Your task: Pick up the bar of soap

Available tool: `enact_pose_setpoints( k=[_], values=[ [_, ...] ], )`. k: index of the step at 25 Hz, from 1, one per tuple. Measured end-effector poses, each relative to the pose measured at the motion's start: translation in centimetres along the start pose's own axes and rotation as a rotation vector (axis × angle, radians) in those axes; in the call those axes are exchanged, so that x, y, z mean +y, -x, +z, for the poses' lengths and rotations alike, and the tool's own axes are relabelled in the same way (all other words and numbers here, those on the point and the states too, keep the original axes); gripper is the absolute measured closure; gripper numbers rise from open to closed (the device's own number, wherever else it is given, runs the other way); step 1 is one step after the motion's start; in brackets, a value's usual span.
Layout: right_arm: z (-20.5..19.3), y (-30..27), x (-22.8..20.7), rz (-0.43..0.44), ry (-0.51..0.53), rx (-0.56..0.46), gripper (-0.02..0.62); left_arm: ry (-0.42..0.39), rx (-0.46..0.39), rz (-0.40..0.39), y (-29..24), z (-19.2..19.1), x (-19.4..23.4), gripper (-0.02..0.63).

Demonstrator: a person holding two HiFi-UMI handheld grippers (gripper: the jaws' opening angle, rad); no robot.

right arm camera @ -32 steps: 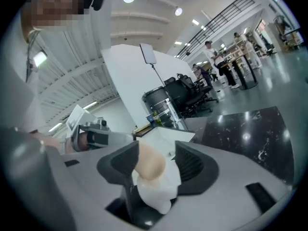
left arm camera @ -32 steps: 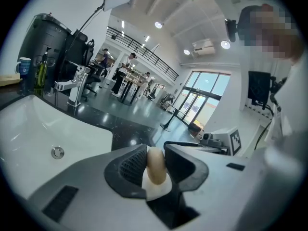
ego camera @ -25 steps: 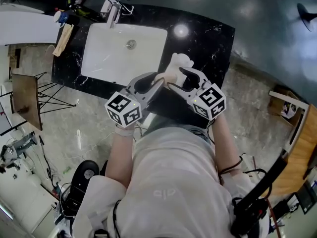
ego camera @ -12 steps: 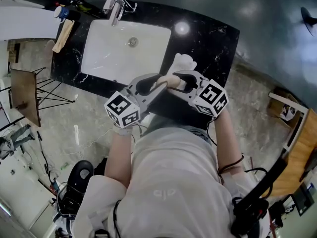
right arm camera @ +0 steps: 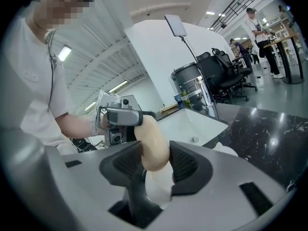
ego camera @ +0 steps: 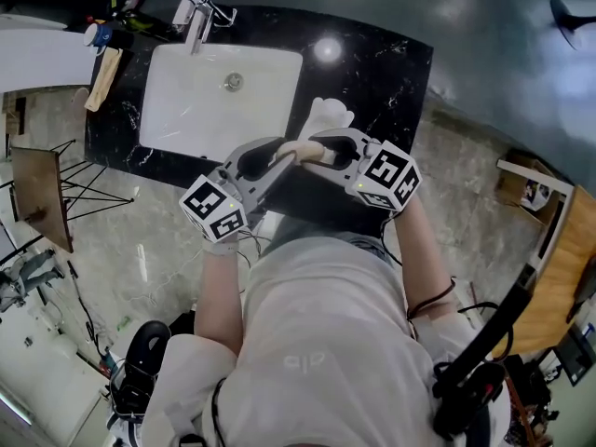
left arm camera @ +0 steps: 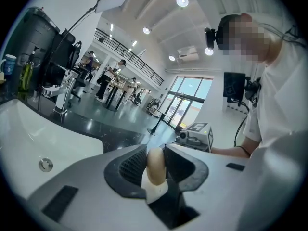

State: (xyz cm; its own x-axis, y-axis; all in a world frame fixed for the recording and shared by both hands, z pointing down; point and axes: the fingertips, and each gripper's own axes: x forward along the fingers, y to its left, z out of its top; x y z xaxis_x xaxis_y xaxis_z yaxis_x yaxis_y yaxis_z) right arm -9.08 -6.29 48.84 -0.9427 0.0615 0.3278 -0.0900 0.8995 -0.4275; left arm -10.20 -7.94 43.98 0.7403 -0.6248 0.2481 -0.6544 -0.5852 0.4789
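Observation:
The bar of soap (ego camera: 300, 150) is pale beige and hangs in the air over the front edge of the black counter (ego camera: 391, 73). My left gripper (ego camera: 279, 161) is shut on one end; in the left gripper view the soap (left arm camera: 155, 165) stands narrow between the pads. My right gripper (ego camera: 324, 149) comes from the other side and its jaws are closing. In the right gripper view the soap (right arm camera: 154, 150) fills the gap and both pads touch its sides. Beyond the soap that view shows the left gripper (right arm camera: 120, 117).
A white sink basin (ego camera: 186, 110) is set in the counter, with a faucet (ego camera: 196, 7) at its far edge. A white object (ego camera: 326, 117) lies on the counter just behind the soap. A cup (ego camera: 96, 33) and a tan cloth (ego camera: 102, 77) sit at the left end.
The right gripper's jaws have narrowed from wide open onto the soap's free end. The left gripper keeps its hold, and both grippers have drifted slightly left.

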Motion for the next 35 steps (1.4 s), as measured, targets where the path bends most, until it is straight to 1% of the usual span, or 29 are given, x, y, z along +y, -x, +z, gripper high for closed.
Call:
enact_pose_setpoints(
  k=[4, 11, 16, 19, 24, 27, 31, 35],
  values=[
    [1.0, 0.4, 0.2, 0.005, -0.012, -0.041, 0.408, -0.005, -0.019, 0.005, 0.0, 1.5, -0.5, 0.489],
    [2.1, 1.1, 0.9, -0.003, -0.017, -0.082, 0.411, -0.037, -0.051, 0.019, 0.4, 2.7, -1.4, 0.489],
    [3.8, 1.4, 2.1, -0.013, 0.026, -0.100, 0.414, -0.076, -0.088, 0.034, 1.5, 4.2, -2.4, 0.489],
    [5.5, 1.6, 3.4, -0.007, 0.070, -0.119, 0.416, -0.109, -0.130, 0.045, 2.8, 5.8, -3.4, 0.489],
    [8.7, 1.9, 5.9, 0.010, 0.173, -0.133, 0.417, -0.177, -0.211, 0.091, 5.3, 8.4, -5.2, 0.489],
    [10.4, 1.8, 7.9, 0.033, 0.214, -0.147, 0.417, -0.202, -0.261, 0.109, 7.3, 9.8, -6.4, 0.489],
    [12.9, 1.0, 10.9, 0.084, 0.304, -0.155, 0.417, -0.248, -0.332, 0.160, 10.6, 11.5, -7.8, 0.489],
    [14.8, 0.3, 14.4, 0.110, 0.363, -0.177, 0.419, -0.288, -0.395, 0.191, 14.2, 12.8, -9.6, 0.489]
  ],
)
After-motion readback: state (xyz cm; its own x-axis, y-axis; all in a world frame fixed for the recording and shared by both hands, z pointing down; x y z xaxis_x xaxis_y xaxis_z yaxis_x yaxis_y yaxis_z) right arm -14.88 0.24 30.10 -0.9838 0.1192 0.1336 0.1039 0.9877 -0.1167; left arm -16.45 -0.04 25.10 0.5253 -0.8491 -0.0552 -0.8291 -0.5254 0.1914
